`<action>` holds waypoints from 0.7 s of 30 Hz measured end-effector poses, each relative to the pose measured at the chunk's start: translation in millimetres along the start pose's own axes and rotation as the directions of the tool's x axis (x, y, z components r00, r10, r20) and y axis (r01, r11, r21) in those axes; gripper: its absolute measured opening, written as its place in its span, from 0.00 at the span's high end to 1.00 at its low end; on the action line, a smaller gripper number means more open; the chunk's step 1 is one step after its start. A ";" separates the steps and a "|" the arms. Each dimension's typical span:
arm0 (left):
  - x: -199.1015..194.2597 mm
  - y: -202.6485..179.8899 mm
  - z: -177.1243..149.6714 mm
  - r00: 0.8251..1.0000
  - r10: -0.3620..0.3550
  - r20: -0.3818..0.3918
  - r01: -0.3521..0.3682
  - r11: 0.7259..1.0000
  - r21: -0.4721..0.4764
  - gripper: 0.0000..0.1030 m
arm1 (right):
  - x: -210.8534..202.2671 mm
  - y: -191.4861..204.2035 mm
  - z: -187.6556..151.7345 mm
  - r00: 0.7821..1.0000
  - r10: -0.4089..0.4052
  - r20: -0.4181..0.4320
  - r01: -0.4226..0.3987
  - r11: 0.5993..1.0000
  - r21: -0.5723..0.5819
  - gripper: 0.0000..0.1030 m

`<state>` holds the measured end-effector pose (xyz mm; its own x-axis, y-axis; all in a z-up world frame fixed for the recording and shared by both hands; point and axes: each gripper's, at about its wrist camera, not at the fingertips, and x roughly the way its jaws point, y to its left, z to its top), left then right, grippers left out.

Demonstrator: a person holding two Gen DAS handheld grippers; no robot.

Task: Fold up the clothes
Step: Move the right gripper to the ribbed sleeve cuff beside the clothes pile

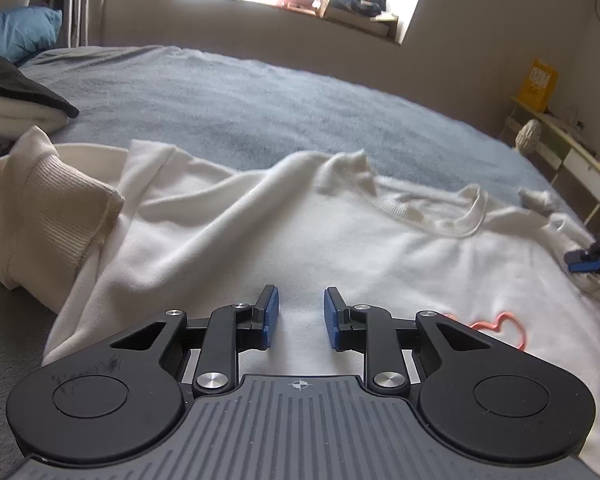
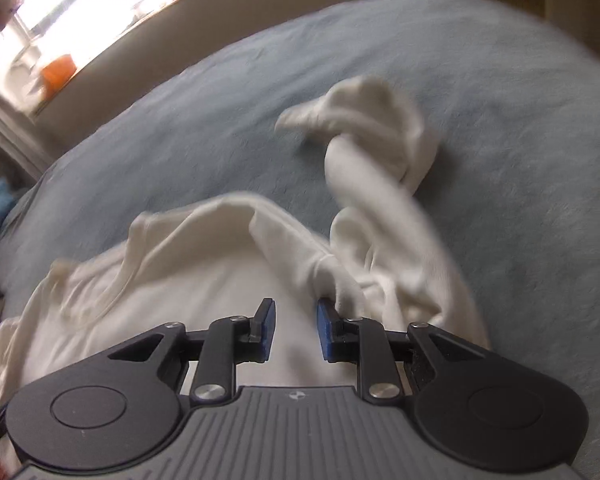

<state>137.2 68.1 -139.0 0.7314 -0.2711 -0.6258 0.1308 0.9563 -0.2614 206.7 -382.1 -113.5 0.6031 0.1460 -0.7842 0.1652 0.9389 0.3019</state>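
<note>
A white sweatshirt lies spread on the blue-grey bed, its collar toward the far right and a red heart outline on its front. Its ribbed cuff is folded over at the left. My left gripper hovers low over the shirt's body, open, with only flat cloth showing in the gap. In the right wrist view the right gripper is open above the sweatshirt. A bunched fold rests against the outside of its right finger. The twisted sleeve trails away over the bed.
Folded black and white clothes and a blue pillow lie at the bed's left. A cluttered window sill runs behind. A low shelf with a yellow box stands at the right. The right gripper shows at the shirt's right edge.
</note>
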 end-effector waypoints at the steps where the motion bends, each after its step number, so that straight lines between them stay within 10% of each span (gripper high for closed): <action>1: -5.5 -0.2 0.4 1.000 -0.003 0.016 0.003 1.000 -0.001 0.77 | -5.3 15.9 -0.8 1.000 0.005 0.026 -0.004 0.998 -0.055 0.76; 10: -55.1 19.4 -1.6 0.991 0.054 0.120 -0.043 0.995 -0.088 0.77 | 15.9 219.7 -29.4 0.927 0.321 -0.195 -0.373 0.842 -0.390 0.73; 15: -66.8 42.2 -1.0 0.977 0.154 0.150 -0.135 0.982 -0.129 0.77 | 45.5 325.4 -49.4 0.884 0.354 -0.304 -0.464 0.742 -0.485 0.73; 21: -57.8 69.7 -6.0 0.980 0.169 0.102 -0.143 0.964 -0.226 0.77 | 78.4 404.4 -64.0 0.925 0.278 -0.261 -0.376 0.556 -0.742 0.50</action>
<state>100.0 149.7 -125.5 0.8074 -0.0929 -0.5826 -0.1299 0.9353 -0.3291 270.9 29.0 -87.6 0.4000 0.4769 -0.7827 -0.7136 0.6979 0.0605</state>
